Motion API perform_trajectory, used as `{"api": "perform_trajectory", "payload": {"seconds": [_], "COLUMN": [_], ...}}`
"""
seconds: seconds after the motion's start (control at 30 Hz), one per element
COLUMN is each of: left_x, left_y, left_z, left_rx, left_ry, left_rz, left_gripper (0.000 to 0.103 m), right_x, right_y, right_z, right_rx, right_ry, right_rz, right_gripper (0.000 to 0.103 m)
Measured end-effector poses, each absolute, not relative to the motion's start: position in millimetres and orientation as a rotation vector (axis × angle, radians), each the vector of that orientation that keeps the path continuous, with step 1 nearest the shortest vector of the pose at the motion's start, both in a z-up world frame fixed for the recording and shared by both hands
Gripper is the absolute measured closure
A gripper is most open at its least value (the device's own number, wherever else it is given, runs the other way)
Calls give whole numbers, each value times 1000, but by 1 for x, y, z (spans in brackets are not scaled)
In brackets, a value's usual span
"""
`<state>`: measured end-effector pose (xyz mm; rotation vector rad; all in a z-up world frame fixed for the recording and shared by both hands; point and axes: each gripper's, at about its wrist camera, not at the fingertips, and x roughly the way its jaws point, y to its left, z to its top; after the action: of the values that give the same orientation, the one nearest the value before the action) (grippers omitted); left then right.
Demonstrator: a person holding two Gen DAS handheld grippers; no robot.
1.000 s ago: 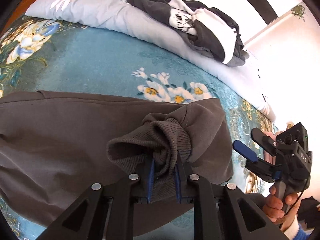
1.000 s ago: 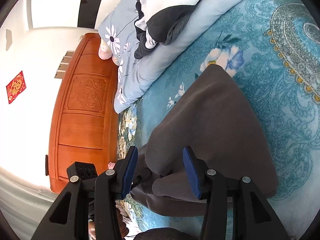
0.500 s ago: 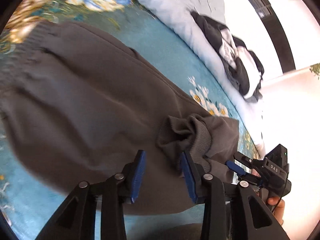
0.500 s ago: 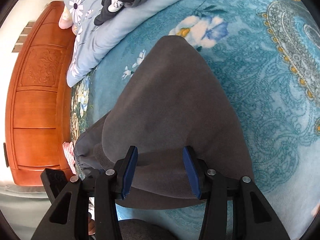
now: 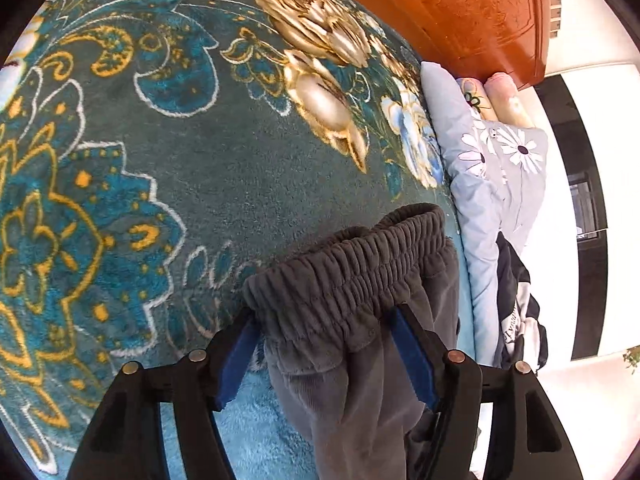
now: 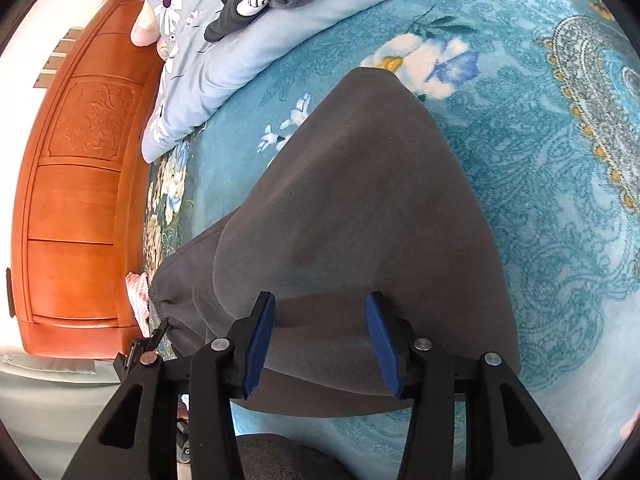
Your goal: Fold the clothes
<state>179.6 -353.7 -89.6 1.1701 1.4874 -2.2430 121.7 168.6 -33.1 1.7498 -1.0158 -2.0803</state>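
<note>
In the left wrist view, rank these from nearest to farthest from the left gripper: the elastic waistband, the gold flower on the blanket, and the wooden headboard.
From the left gripper, whose jaws are opening:
1. Elastic waistband of the grey trousers, lying between the fingers.
2. Gold flower on the teal blanket, further up, near the middle.
3. Wooden headboard, at the top right, beyond the blanket's edge.

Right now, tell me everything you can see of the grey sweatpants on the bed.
The grey sweatpants are soft, fleecy, dark grey fabric, lying folded over on the teal floral blanket. Their gathered elastic waistband lies bunched and wrinkled between the pads of the left gripper, whose jaws are opening. A ribbed cuff shows at the near left edge. The right gripper hangs open over the smooth folded part.
</note>
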Motion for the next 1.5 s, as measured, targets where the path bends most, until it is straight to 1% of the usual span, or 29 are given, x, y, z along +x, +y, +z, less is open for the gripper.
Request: {"api": "perform_trajectory", "payload": {"seconds": [0.03, 0.07, 0.1, 0.13, 0.17, 0.2, 0.27, 0.4, 0.57, 0.67, 0.8, 0.93, 1.1, 1.23, 1.33, 1.4, 1.43, 1.47, 1.5], "left_x": [178, 177, 177, 178, 179, 179, 179, 177, 164, 149, 134, 125, 121, 120, 124, 127, 128, 129, 129], "left_y": [-354, -355, -355, -355, -354, -350, -338, -303, -227, -173, -95, -31, 33, 58, 62, 61, 59, 55, 49], "left_z": [-90, -89, -89, -88, -85, -76, -51, 13, 93, 113, 104, 75, 41, 17, 15, 23, 28, 31, 34], "left_rx": [1158, 1149, 1142, 1139, 1137, 1129, 1108, 1060, 1022, 1088, 1304, 1518, 1722, 1818, 1817, 1806, 1807, 1815, 1830], "left_ry": [1477, 1468, 1454, 1440, 1426, 1400, 1322, 1152, 951, 848, 662, 587, 390, 258, 176, 130, 148, 203, 303], "left_rz": [-2251, -2254, -2257, -2257, -2258, -2279, -2353, -2568, -2860, -2972, -3046, -3024, -2980, -2944, -2963, -2984, -2998, -3015, -3035], "left_gripper": [33, 35, 43, 46, 54, 59, 62, 63, 63, 65, 67, 67, 67, 67, 66, 61, 58, 49, 38], "right_x": [123, 124, 124, 124, 123, 123, 123, 125, 124, 126, 138, 149, 166, 169, 165, 160, 156, 153, 150], "right_y": [170, 172, 172, 173, 173, 172, 173, 177, 181, 180, 195, 224, 272, 290, 285, 279, 276, 273, 270], "right_z": [-34, -34, -35, -36, -36, -36, -36, -35, -32, -19, 3, 13, 10, 5, 6, 8, 8, 9, 9], "right_rx": [1747, 1747, 1746, 1746, 1747, 1748, 1741, 1689, 1664, 1653, 1592, 1555, 1545, 1557, 1565, 1565, 1562, 1558, 1554], "right_ry": [-1028, -1040, -1051, -1061, -1068, -1070, -1079, -1132, -1157, -1107, -1062, -1104, -1222, -1269, -1215, -1169, -1152, -1139, -1132], "right_rz": [-2079, -2077, -2074, -2071, -2069, -2067, -2064, -2050, -2042, -2065, -2105, -2150, -2230, -2248, -2246, -2244, -2244, -2243, -2242], "right_gripper": [54, 54, 54, 54, 54, 54, 54, 54, 54, 54, 54, 54, 54, 54, 54, 54, 54, 54, 54]}}
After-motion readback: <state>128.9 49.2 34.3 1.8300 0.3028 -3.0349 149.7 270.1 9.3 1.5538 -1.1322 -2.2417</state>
